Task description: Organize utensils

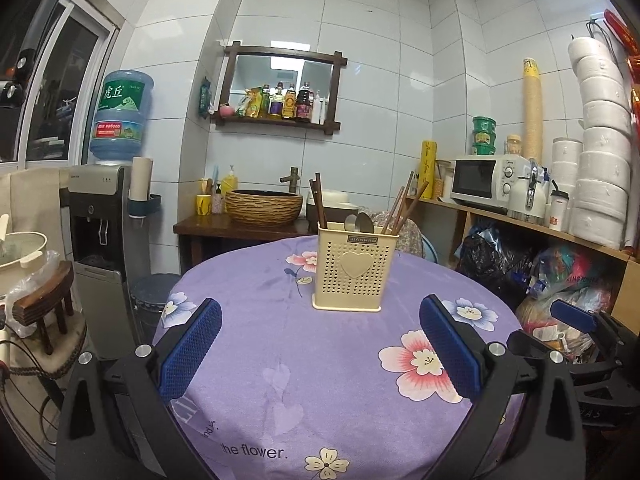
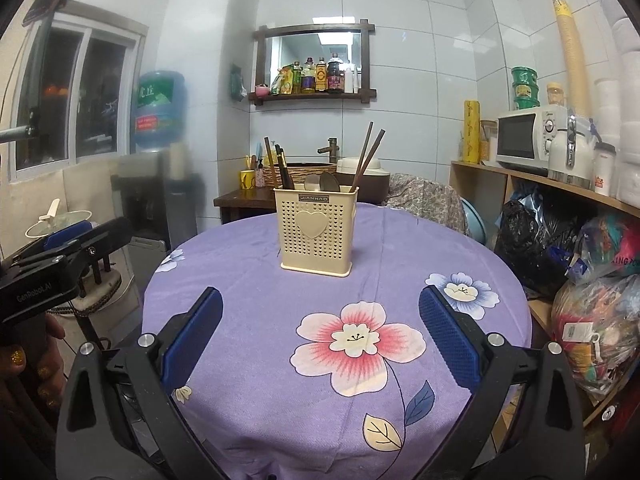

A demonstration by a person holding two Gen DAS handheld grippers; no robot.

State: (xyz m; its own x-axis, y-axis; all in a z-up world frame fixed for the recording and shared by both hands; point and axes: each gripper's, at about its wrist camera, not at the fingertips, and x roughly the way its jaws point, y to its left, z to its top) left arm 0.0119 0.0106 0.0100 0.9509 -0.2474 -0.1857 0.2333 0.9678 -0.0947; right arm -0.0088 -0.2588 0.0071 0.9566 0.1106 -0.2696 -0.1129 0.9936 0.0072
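Left wrist view: the left claw [image 1: 320, 350] is hovering over the near part of the round counter [image 1: 280, 360], its blue-padded fingers [image 1: 192, 350] standing wide apart with nothing between them. The cream perforated utensil holder [image 1: 354, 268], with a heart on its front, is standing upright on the purple floral cloth at the far side of the counter, well apart from the claw. Dark chopsticks [image 1: 320, 204] are leaning out of its left compartment, brown chopsticks [image 1: 402, 208] out of its right, and metal spoons [image 1: 360, 223] are showing in the middle. The right claw [image 1: 572, 316] is showing at the right edge, off the counter's rim.

Right wrist view: the right claw [image 2: 320, 342] is holding over the near counter [image 2: 256, 320], fingers apart and empty. The utensil holder [image 2: 316, 232] is standing upright ahead, near the far edge, carrying the chopsticks [image 2: 368, 156] and spoons [image 2: 322, 182]. The left claw [image 2: 68, 236] is showing at the left, gripped by a hand [image 2: 28, 360]; whether its fingers are apart cannot be told here.
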